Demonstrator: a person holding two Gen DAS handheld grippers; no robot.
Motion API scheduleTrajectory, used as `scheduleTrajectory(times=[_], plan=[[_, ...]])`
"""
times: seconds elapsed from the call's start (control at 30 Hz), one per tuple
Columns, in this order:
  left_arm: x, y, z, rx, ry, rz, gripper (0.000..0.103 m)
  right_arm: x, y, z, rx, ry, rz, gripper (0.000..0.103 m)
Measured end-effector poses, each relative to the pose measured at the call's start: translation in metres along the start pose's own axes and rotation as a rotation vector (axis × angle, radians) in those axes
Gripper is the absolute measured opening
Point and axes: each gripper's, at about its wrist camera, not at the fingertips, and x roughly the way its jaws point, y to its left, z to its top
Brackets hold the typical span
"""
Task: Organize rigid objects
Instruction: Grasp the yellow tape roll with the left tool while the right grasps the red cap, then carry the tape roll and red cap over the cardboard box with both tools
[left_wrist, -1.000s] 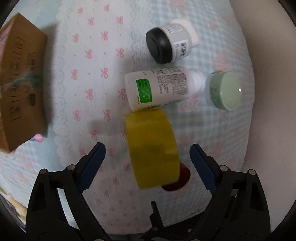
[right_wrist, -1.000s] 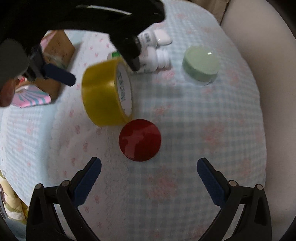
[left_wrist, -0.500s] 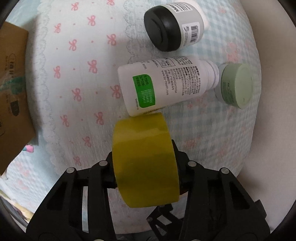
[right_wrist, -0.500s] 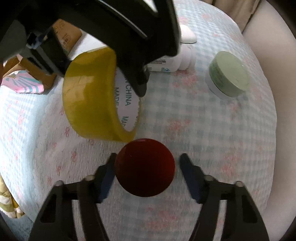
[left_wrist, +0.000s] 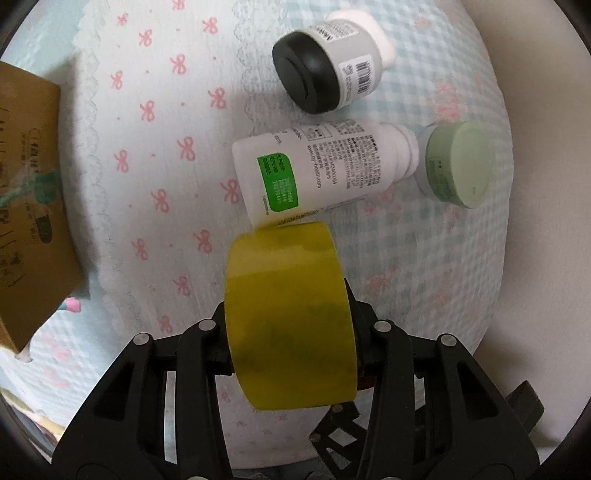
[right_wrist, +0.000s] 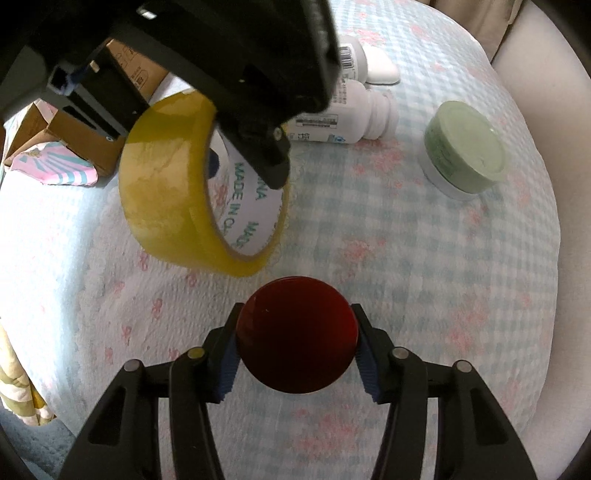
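Tape roll (left_wrist: 290, 325) and red disc (right_wrist: 297, 338) sit clamped in hand-held grippers.

yellow tape roll (left_wrist: 290, 332) on edge, red disc (right_wrist: 297, 339), both gripped

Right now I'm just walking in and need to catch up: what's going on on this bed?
A person is tidying small items with two handheld grippers. The left gripper has its jaws closed on the yellow tape roll. The right gripper grips the round red lid. On the bow-print blanket lie a white bottle and a grey bottle, both on their sides, beside a green jar. A cardboard box sits left.
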Motion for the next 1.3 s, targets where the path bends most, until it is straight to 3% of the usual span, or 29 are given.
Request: scheduleTrajectory(times=[0.3, 0.77, 1.0, 1.3], plan=[[-0.053, 0.008, -0.021, 0.023, -0.100, -0.013, 0.038, -0.035, -0.010, -0.005, 0.083, -0.040, -0.031, 0.050], [-0.191, 0.003, -0.100, 0.087, -0.363, -0.085, 0.038, -0.171, 0.001, 0.008, 0.148, -0.158, -0.061, 0.050], [-0.250, 0.027, -0.143, 0.081, -0.469, -0.042, 0.038, -0.228, 0.014, 0.026, 0.137, -0.221, -0.043, 0.050], [-0.315, 0.095, -0.177, 0.092, -0.557, 0.095, 0.038, -0.265, 0.064, 0.054, 0.069, -0.282, -0.005, 0.050]])
